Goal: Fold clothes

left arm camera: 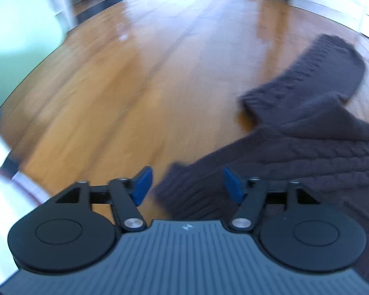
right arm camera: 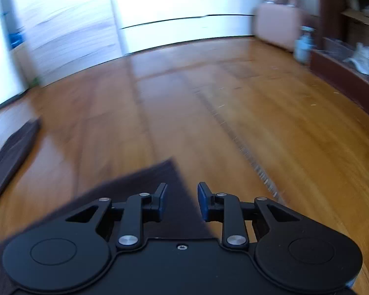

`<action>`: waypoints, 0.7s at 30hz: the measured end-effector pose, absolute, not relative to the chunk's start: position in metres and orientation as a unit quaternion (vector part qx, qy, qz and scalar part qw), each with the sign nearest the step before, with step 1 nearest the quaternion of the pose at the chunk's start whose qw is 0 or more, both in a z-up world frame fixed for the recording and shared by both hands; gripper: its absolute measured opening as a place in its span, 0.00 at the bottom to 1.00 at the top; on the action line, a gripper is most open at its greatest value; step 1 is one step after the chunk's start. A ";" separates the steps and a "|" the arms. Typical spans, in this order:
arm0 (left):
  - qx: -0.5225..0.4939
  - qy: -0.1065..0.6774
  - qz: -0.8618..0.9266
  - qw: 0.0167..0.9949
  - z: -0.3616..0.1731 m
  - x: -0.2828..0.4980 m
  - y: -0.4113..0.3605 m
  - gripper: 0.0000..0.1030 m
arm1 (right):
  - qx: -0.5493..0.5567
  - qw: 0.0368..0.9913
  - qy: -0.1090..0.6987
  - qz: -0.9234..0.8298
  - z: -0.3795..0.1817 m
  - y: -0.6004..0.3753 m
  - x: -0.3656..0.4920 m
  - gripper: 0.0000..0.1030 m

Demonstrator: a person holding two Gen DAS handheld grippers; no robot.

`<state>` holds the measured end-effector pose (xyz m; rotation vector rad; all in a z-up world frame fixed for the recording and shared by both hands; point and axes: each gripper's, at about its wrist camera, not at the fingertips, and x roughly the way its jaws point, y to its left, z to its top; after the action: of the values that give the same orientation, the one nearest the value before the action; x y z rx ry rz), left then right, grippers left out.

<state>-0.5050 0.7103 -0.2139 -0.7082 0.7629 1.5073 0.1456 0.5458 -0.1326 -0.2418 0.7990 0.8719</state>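
Observation:
A dark grey-purple cable-knit sweater (left arm camera: 307, 147) lies on the wooden floor (left arm camera: 135, 86), at the right of the left wrist view, one sleeve (left arm camera: 332, 61) stretched away. My left gripper (left arm camera: 187, 186) is open, blue pads wide apart, just above the sweater's near left edge. In the right wrist view my right gripper (right arm camera: 182, 201) is open over a corner of the sweater (right arm camera: 145, 186). Another dark part of it (right arm camera: 12, 147) lies at the left. Both views are motion-blurred.
White drawers (right arm camera: 172, 19) stand at the far side of the floor (right arm camera: 209, 110). A pink case (right arm camera: 278, 22), a pale blue bottle (right arm camera: 303, 44) and a dark wooden shelf (right arm camera: 344, 73) are at the right. White and green furniture (left arm camera: 17, 36) stands at the left.

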 end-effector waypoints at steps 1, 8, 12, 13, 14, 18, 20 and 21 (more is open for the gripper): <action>-0.328 0.315 0.657 0.602 -0.211 -0.518 0.705 0.64 | -0.130 0.816 0.375 0.419 -0.134 0.540 0.137 0.30; -0.482 0.190 0.629 0.580 -0.209 -0.586 0.673 0.64 | -0.174 0.777 0.400 0.453 -0.151 0.484 0.083 0.33; -0.534 0.143 0.590 0.588 -0.227 -0.581 0.665 0.64 | -0.176 0.763 0.422 0.456 -0.157 0.476 0.065 0.34; -0.517 0.179 0.583 0.601 -0.226 -0.570 0.667 0.60 | -0.177 0.761 0.426 0.457 -0.158 0.476 0.062 0.37; -0.497 0.215 0.577 0.612 -0.224 -0.559 0.670 0.52 | -0.179 0.760 0.428 0.455 -0.159 0.476 0.059 0.42; -0.314 0.359 0.613 0.630 -0.228 -0.500 0.662 0.09 | -0.210 0.760 0.406 0.463 -0.168 0.478 0.039 0.45; -0.235 0.402 0.657 0.592 -0.225 -0.489 0.660 0.00 | -0.231 0.766 0.382 0.463 -0.169 0.478 0.030 0.45; -0.188 0.420 0.687 0.562 -0.221 -0.491 0.660 0.00 | -0.238 0.768 0.380 0.457 -0.167 0.478 0.028 0.45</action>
<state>-0.4908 0.6602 -0.2206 -0.4424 0.9886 1.6183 0.0275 0.4778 -0.1675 -0.5174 0.8244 0.9926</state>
